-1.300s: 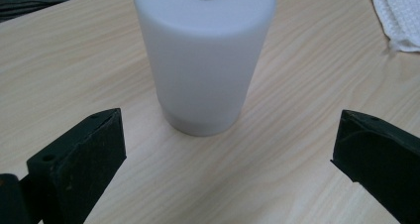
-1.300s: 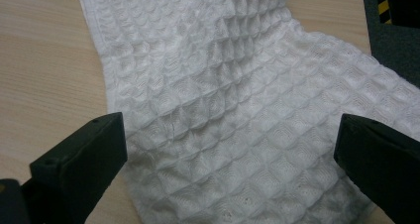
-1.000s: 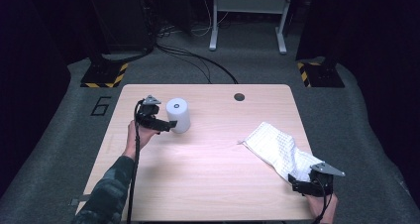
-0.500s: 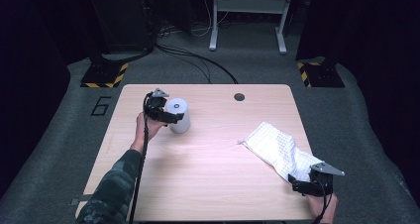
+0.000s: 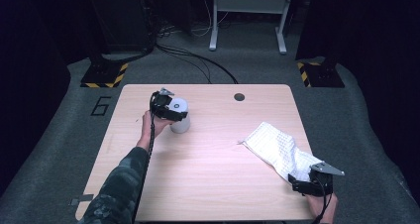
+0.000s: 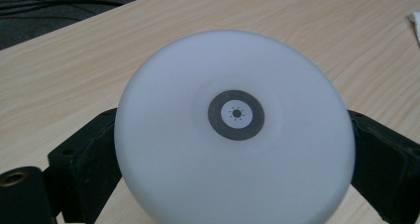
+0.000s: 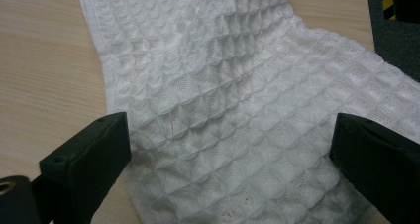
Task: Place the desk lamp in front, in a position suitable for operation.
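Note:
A white cylinder (image 5: pixel 181 121) stands upright on the wooden table (image 5: pixel 208 179), left of centre at the back. In the left gripper view its round top (image 6: pixel 198 80) has a small grey ring with a sun mark. My left gripper (image 5: pixel 171 112) reaches over it from the left, open, one black jaw on each side of its body. A white waffle-weave cloth (image 5: pixel 275 145) lies crumpled at the right. My right gripper (image 5: pixel 297 180) is at the cloth's near end, open, jaws spread wide over the fabric (image 7: pixel 223 60), with nothing pinched.
A dark round hole (image 5: pixel 239 96) sits in the table near its back edge. Past the table are grey carpet, black cables (image 5: pixel 198 60), a white metal stand (image 5: pixel 247 16) and yellow-black striped feet (image 5: pixel 106 78). A "6" (image 5: pixel 101 105) marks the floor at left.
My left gripper has moved right and turned from beside the cylinder to over it, so its jaws now straddle it. The right gripper and the cloth have not moved.

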Action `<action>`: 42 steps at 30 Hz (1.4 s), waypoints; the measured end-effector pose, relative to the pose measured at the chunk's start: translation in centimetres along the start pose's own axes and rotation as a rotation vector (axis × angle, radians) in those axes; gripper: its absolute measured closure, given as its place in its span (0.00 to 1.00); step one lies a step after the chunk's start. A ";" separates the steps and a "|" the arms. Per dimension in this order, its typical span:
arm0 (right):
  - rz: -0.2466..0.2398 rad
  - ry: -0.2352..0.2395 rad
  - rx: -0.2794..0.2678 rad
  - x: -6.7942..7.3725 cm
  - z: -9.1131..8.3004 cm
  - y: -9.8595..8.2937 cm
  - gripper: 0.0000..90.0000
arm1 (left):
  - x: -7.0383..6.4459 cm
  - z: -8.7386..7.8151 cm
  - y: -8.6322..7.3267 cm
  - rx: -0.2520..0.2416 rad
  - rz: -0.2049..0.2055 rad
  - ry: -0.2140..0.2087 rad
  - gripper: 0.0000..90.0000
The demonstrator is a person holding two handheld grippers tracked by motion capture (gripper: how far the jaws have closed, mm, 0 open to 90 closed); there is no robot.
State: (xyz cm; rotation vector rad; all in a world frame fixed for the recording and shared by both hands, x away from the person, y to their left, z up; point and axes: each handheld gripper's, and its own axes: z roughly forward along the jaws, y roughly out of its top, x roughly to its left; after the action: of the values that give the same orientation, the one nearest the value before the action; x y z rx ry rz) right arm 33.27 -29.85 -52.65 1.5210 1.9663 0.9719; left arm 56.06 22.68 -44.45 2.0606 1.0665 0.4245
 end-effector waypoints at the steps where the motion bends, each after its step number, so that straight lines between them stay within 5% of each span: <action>1: 0.000 0.000 -0.001 0.0 0.0 0.0 0.02 | 0.0 0.0 0.0 0.000 0.001 -0.002 0.08; 8: 0.000 -0.003 0.000 0.0 0.0 0.0 0.03 | -0.1 0.1 0.0 -0.002 0.010 0.006 0.08; 11: 0.001 -0.004 -0.001 0.0 0.0 0.0 0.03 | -0.3 -0.1 0.1 0.004 0.046 0.024 0.10; 19: 0.004 -0.008 0.001 0.1 0.0 0.0 0.04 | -1.0 -0.4 0.4 -0.011 0.066 -0.007 0.10; 29: 0.004 -0.005 -0.004 0.1 -0.1 0.0 0.04 | -2.5 -3.8 1.6 -0.062 0.115 -0.036 0.10; 42: 0.005 -0.008 0.008 0.1 -0.1 0.0 0.05 | -6.0 -7.2 2.5 -0.104 0.173 -0.105 0.10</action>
State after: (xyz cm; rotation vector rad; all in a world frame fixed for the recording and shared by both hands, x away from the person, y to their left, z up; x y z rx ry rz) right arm 33.18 -29.72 -52.61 1.5327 1.9637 0.9602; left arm 49.61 20.39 -37.56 2.0658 0.7913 0.4440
